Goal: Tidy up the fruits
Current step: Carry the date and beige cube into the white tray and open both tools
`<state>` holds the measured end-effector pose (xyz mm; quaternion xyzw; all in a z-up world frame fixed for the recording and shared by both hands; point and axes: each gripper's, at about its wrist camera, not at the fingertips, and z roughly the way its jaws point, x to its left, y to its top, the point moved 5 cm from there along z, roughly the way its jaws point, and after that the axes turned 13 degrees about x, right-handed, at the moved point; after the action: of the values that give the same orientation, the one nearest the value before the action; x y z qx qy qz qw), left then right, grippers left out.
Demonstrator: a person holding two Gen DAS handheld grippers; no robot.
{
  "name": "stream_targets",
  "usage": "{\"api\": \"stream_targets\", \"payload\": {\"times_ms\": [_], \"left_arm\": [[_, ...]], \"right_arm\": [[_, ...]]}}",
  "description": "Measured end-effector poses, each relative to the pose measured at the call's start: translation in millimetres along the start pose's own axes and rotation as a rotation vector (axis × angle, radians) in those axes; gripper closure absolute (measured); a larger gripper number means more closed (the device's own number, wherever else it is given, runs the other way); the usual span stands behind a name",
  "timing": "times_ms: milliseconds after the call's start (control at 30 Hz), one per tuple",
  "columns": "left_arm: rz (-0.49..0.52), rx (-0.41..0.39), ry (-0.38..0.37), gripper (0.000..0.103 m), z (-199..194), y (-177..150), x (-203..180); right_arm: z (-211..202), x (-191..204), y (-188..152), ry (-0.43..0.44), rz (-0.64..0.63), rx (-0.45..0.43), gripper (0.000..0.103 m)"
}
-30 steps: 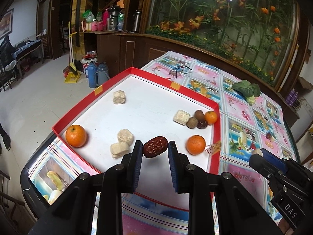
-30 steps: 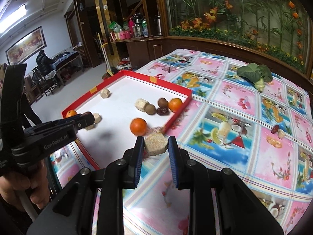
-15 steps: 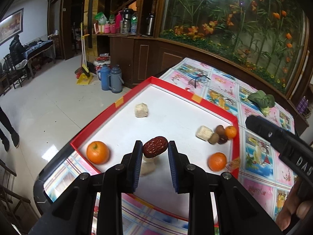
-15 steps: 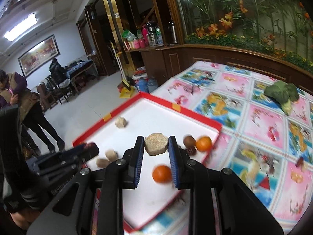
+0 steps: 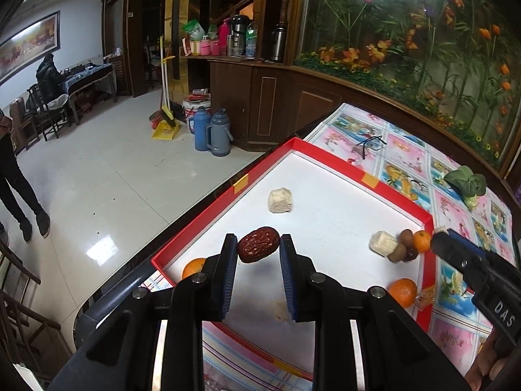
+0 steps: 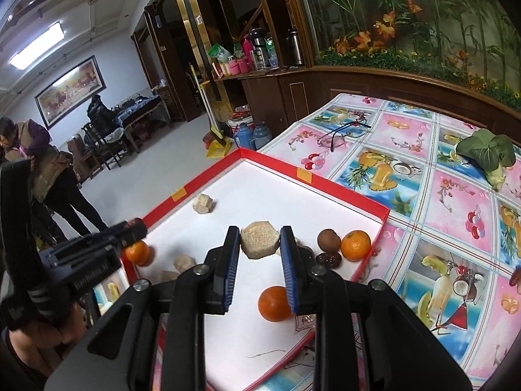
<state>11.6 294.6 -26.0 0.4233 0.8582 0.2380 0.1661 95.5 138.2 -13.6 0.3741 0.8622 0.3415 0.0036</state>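
Observation:
My left gripper (image 5: 258, 249) is shut on a dark red wrinkled date (image 5: 258, 249), held above the near left part of the red-rimmed white tray (image 5: 327, 154). My right gripper (image 6: 260, 240) is shut on a tan hexagonal cake (image 6: 259, 239), held above the tray's (image 6: 312, 177) middle. In the tray lie three oranges (image 5: 402, 292) (image 5: 422, 240) (image 5: 193, 267), a beige cake (image 5: 280, 199), another beige piece (image 5: 383, 243), and small brown fruits (image 5: 402, 251). The right gripper shows at the right edge of the left wrist view (image 5: 438, 241).
The tray sits on a table with a fruit-print cloth (image 6: 439, 179). Green leafy vegetable (image 6: 486, 154) and eyeglasses (image 6: 342, 132) lie on the cloth beyond. Floor with thermoses (image 5: 211, 132) lies left of the table. People stand at far left (image 6: 42, 176).
Both grippers have lifted and moved left over the tray, each still holding its item. The right gripper carried the cake from the tray's near edge to above its middle.

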Motion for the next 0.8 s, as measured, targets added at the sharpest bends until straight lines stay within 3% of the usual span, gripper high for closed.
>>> {"api": "stream_targets", "payload": {"times_ms": [367,600,800], "left_arm": [[0.054,0.032,-0.031,0.078,12,5,-17],[0.114,0.039,-0.03,0.078,25,34,-36],[0.148,0.071,-0.012,0.078,40,39,-43]], "right_arm": [[17,-2,-8,-0.001,-0.003,0.051,0.076],[25,5,-15,-0.003,-0.048,0.09,0.076],[26,19,-22,0.007,-0.131,0.136,0.076]]}}
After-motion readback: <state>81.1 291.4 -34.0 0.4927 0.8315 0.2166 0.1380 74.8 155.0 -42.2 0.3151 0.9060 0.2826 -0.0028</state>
